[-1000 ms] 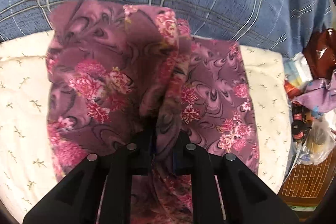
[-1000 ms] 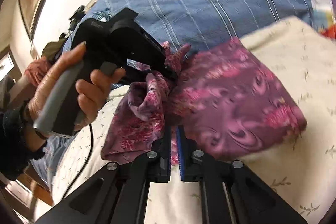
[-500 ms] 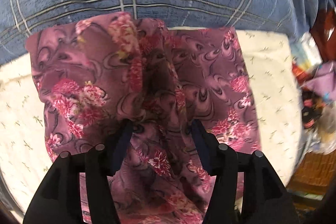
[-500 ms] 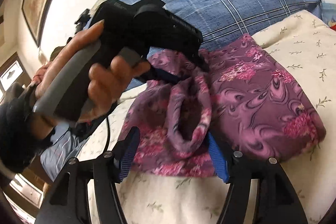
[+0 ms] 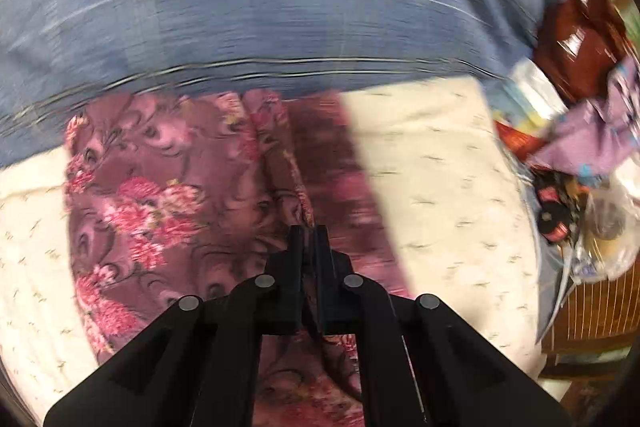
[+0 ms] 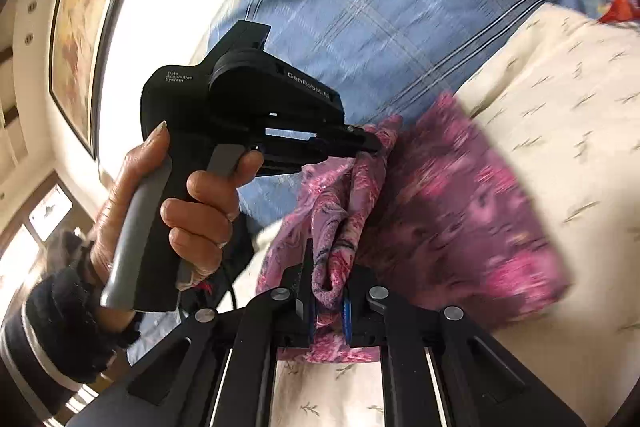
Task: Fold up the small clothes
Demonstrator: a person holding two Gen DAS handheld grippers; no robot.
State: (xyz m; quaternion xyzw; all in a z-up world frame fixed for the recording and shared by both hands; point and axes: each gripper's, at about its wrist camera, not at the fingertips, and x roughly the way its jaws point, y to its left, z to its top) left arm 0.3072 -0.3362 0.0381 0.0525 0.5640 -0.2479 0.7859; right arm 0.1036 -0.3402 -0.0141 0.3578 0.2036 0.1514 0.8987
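1. The purple floral garment (image 5: 168, 195) lay on the cream sprigged cover (image 5: 440, 187), its far edge against the blue plaid bedding (image 5: 280, 7). All places below are given relative to the garment.
2. Containers: right of the garment, past the cover's edge, sat a clear plastic bag (image 5: 604, 227); its contents were too blurred to name. Above the bag were a lilac cloth (image 5: 592, 135) and a dark red glossy object (image 5: 580, 39), not visibly inside anything.
3. Long axis: in the left wrist view the garment ran from the near edge of the picture toward the plaid bedding, with a raised lengthwise ridge of cloth along its middle. Which end was waist or hem I could not tell.
4. Left gripper (image 5: 309, 231): jaws had just been closing and were clamped on the near end of that ridge, cloth pinched between them. In the right wrist view the same gripper (image 6: 376, 147) gripped the garment's (image 6: 460, 211) upper bunched corner, held by the person's hand (image 6: 180, 203).
5. Right gripper (image 6: 328, 291): jaws had just been closing; a hanging fold of the garment was squeezed between the blue pads (image 6: 346, 315).
6. Between the two grippers the cloth was lifted and gathered; the remainder lay flat on the cover, to the right in the right wrist view.
7. Both views were motion-blurred.
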